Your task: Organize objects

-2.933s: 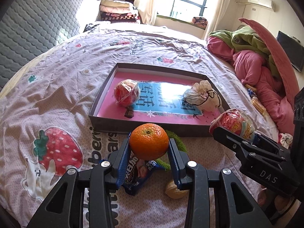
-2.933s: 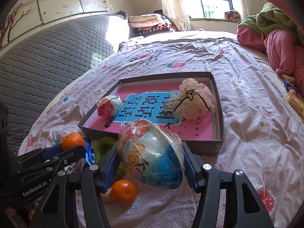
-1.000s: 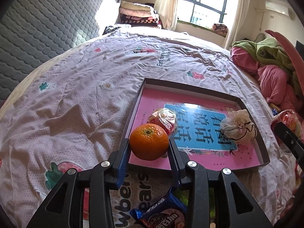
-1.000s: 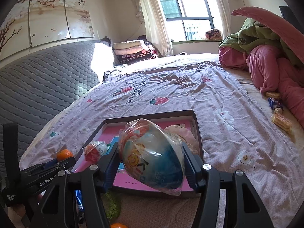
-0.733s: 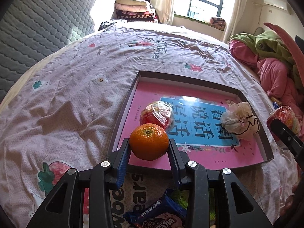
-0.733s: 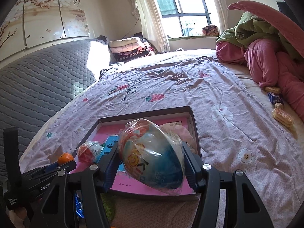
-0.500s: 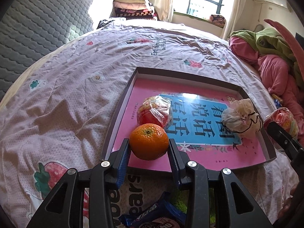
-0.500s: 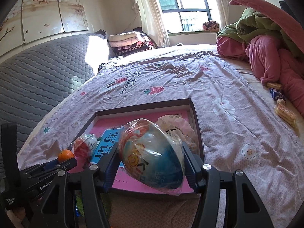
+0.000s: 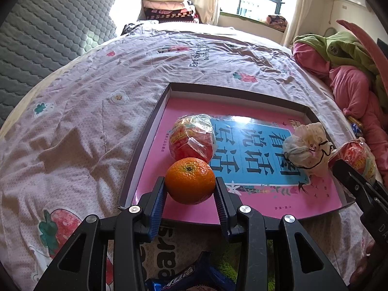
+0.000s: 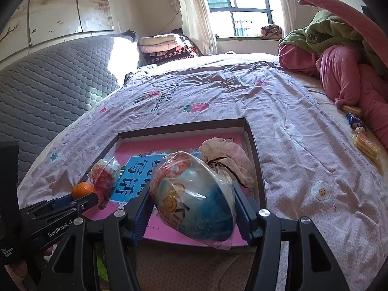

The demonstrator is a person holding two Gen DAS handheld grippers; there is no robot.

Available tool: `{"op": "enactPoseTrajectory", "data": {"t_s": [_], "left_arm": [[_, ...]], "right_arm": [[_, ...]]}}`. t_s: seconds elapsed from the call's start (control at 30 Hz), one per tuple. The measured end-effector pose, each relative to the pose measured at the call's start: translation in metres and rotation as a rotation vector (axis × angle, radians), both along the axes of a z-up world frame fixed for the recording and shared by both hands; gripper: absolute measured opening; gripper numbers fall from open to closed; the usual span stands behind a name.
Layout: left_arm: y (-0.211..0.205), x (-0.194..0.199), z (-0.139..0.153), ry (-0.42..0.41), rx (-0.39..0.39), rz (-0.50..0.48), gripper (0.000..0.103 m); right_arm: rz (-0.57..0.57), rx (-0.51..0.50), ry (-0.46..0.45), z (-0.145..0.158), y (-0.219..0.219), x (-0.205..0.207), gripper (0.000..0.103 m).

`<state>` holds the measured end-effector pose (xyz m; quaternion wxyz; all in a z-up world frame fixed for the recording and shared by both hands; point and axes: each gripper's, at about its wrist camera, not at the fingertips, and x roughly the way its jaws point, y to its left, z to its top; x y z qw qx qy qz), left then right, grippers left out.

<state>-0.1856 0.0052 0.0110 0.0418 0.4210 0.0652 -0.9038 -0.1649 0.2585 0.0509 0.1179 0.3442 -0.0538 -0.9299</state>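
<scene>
Left claw [image 9: 190,194] clenched on tangerine [image 9: 190,180], poised over near left corner of shallow box [image 9: 155,111] on bed. Right claw [image 10: 192,214] grasping plastic-wrapped toy egg [image 10: 194,198] above box's near edge. Wrapped red egg [image 9: 192,140] lies just ahead of tangerine. Risk: released tangerine rolls, bumps red egg; big egg dropped short catches rim, tumbles onto bedspread [image 10: 303,165].
</scene>
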Motion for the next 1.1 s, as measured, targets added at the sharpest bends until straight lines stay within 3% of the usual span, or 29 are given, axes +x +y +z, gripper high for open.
{"op": "enactPoseTrajectory", "data": {"t_s": [1.1], "left_arm": [[-0.009,-0.024,-0.015,-0.045,0.008,0.020,0.040]], "right_arm": [[-0.011,0.095,-0.040,-0.016,-0.005,-0.018,0.060]]}}
